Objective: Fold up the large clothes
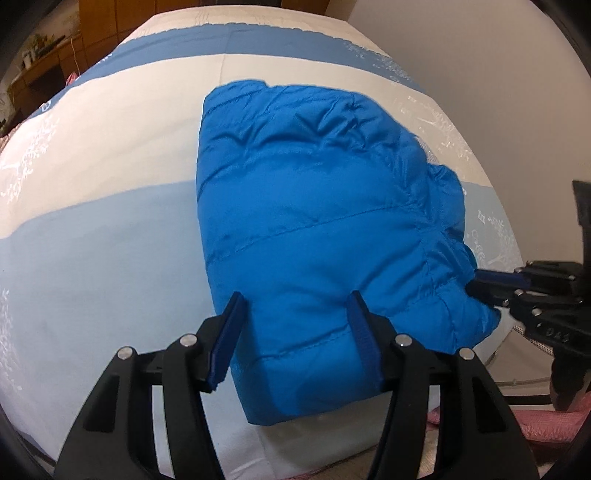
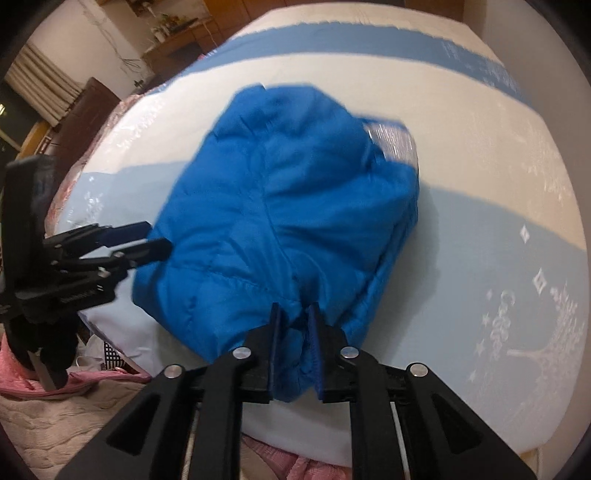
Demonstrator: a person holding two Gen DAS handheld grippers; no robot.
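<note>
Both tongs steeply downward over the bed [image 1: 110, 229] — left tongs [image 1: 295, 317] half-wide astride the blue jacket [image 1: 314, 206] at 6 o'clock, right tongs [image 2: 295, 314] narrow, jacket fabric pinched between.

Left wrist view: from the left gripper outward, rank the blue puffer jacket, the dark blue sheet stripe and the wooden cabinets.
1. Blue puffer jacket: between the left gripper fingers.
2. Dark blue sheet stripe: beyond the jacket, across the bed's far end.
3. Wooden cabinets: top left, behind the bed.

Blue puffer jacket [image 1: 314, 221]: quilted synthetic cloth, slight sheen, stitched seams, ahead of left hand-held gripper [image 1: 295, 332]. Gripper body matt black plastic, shiny metal rivets [image 1: 188, 340], ribbed blue pads [image 1: 364, 332]. Bed sheet [image 1: 110, 240] beneath: smooth matt cloth. Pink knit fabric [image 2: 22, 373] left of right hand-held gripper [image 2: 295, 332]. Glossy wooden cabinets [image 1: 103, 22] far beyond.
</note>
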